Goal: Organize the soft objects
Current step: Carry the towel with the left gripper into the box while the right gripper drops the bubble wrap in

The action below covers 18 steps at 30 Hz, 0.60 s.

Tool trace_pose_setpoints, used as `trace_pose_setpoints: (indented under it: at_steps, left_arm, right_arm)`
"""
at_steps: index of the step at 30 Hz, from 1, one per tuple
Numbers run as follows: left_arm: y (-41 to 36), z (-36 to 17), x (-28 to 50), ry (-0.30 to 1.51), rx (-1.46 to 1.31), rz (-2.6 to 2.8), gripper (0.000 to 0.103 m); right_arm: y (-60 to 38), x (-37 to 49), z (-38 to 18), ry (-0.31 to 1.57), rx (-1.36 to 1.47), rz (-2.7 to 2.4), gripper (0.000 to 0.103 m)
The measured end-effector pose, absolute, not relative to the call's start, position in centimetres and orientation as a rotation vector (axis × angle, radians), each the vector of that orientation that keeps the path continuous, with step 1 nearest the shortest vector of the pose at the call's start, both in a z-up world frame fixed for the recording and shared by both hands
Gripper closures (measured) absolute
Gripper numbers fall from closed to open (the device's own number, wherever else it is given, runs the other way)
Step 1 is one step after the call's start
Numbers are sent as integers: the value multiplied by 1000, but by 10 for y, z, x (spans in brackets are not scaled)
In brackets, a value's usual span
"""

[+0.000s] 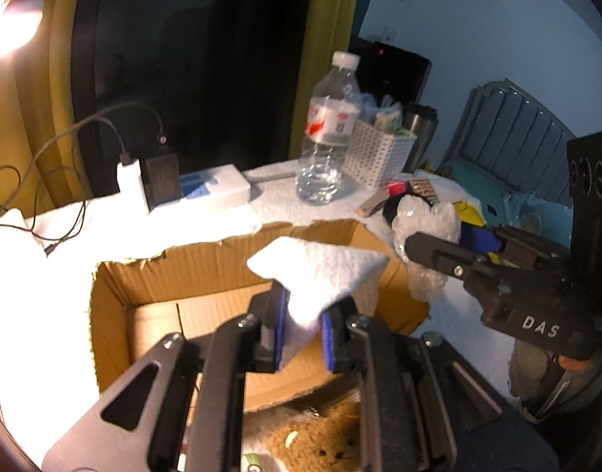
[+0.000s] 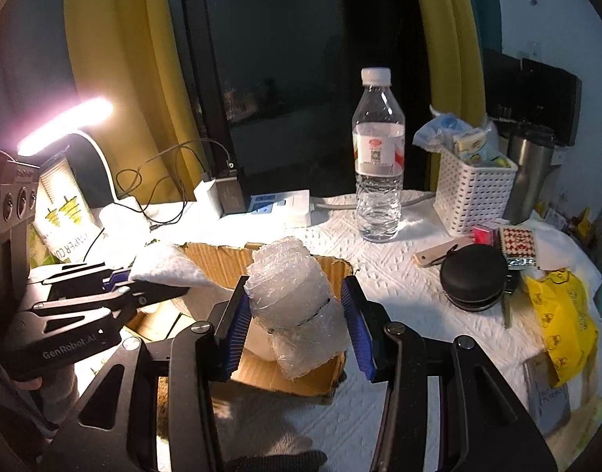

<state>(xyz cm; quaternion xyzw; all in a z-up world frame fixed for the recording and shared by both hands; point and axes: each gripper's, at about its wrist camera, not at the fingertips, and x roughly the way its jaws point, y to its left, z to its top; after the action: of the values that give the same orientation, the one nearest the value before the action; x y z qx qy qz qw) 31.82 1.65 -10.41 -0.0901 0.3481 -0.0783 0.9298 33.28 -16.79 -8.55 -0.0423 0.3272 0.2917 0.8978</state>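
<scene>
Clamping a folded white paper towel [image 1: 320, 275] between nearly closed blue pads, left gripper [image 1: 304, 328] above the open brown cardboard box [image 1: 151, 275], towel sticking up past the fingertips over the box's interior. Standing about half open, right gripper [image 2: 299, 328] with a crumpled wad of clear bubble wrap [image 2: 297, 299] between its blue pads; wad against the left pad, small gap toward the right one, so grip cannot be told for certain. Bubble wrap over the near right corner of the box. Box on the white textured table covering [image 2: 387, 275], near the front edge. Behind the box, toward the back edge: clear plastic water bottle [image 2: 377, 157] upright, white power strip [image 2: 281, 206] to its left, white perforated plastic basket [image 2: 474, 192] to its right. Round black zip case [image 2: 474, 279] and yellow plastic bag [image 2: 564, 314] toward the right edge. Lit desk lamp [image 2: 65, 124] at the back left corner.
</scene>
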Motion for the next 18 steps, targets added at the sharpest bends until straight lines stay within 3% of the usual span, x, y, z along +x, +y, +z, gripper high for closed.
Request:
trace_pose_setpoints:
  at_steps: [5, 7, 8, 9, 12, 18]
  left_arm:
    - [18, -115, 326, 761, -176, -130, 74]
    - [18, -116, 325, 770, -172, -122, 60]
    - [20, -116, 323, 767, -172, -120, 40]
    - [21, -115, 321, 760, -176, -118, 27]
    - [25, -109, 312, 739, -177, -116, 27]
    - [28, -99, 294, 719, -167, -108, 26]
  right_arm:
    - [-157, 342, -95, 701, -92, 623, 55]
    - [-153, 345, -97, 712, -91, 631, 53]
    - [-152, 346, -98, 718, -91, 631, 52]
    - [-151, 347, -99, 723, -89, 631, 48]
    - [-152, 347, -99, 727, -81, 626, 38]
    - [-158, 332, -87, 700, -76, 605, 38]
